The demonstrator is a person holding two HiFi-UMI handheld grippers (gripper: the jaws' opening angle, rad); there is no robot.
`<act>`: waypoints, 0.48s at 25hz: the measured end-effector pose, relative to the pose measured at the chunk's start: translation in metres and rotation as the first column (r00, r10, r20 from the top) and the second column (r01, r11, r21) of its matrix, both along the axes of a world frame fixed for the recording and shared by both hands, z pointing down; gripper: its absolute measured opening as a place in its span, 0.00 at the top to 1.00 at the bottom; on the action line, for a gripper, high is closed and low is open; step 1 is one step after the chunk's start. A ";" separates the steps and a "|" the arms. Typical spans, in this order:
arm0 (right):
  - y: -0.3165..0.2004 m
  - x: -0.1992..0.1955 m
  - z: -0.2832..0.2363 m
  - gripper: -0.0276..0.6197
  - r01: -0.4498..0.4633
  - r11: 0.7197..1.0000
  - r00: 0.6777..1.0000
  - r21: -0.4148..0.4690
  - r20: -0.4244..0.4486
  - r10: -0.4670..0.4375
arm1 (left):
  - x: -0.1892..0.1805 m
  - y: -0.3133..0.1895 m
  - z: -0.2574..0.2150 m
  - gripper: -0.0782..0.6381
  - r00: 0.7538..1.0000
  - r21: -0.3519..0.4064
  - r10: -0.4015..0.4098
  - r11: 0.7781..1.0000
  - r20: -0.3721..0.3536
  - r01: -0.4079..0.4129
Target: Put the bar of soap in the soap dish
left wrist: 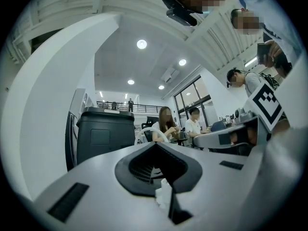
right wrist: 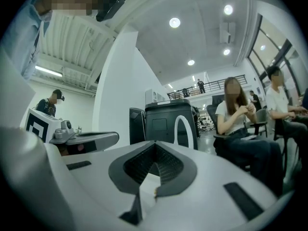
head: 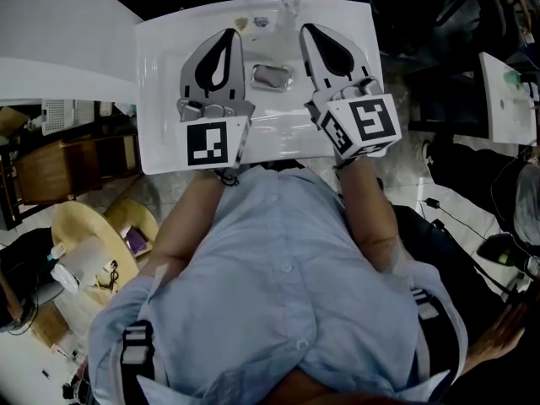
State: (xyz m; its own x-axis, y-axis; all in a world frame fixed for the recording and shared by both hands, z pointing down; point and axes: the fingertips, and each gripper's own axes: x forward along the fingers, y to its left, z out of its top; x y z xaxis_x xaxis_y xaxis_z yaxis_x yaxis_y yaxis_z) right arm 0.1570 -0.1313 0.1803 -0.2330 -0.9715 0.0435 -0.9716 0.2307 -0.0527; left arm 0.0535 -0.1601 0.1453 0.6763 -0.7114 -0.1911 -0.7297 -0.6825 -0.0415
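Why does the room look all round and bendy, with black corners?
Left gripper view: the wide lens curves the walls and blackens the corners; ceiling lamps glare. Right gripper view: same bending and dark corners. Head view: dim overall, white basin brightest, edges bulging.

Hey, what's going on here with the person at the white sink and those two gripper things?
A person in a light blue shirt stands at a white sink with a gripper in each hand. The left gripper and the right gripper are held side by side above the basin, pointing toward the faucet. Both pairs of jaws are together, with nothing I can identify between them. The gripper views look out level across the room at seated people, not down into the sink.
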 end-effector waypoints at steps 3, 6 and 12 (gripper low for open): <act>0.001 0.002 -0.002 0.95 0.000 1.000 1.000 0.005 -0.002 0.000 | 0.002 0.001 -0.001 0.88 1.000 0.004 0.002 1.000 0.000 -0.002; -0.001 0.003 0.000 0.95 0.007 1.000 1.000 0.010 0.001 -0.007 | 0.005 0.000 0.002 0.88 1.000 -0.001 0.002 1.000 0.002 -0.002; -0.007 0.007 0.008 0.95 0.014 1.000 1.000 0.005 0.006 -0.014 | 0.010 -0.007 0.009 0.88 1.000 -0.005 -0.002 1.000 0.010 0.002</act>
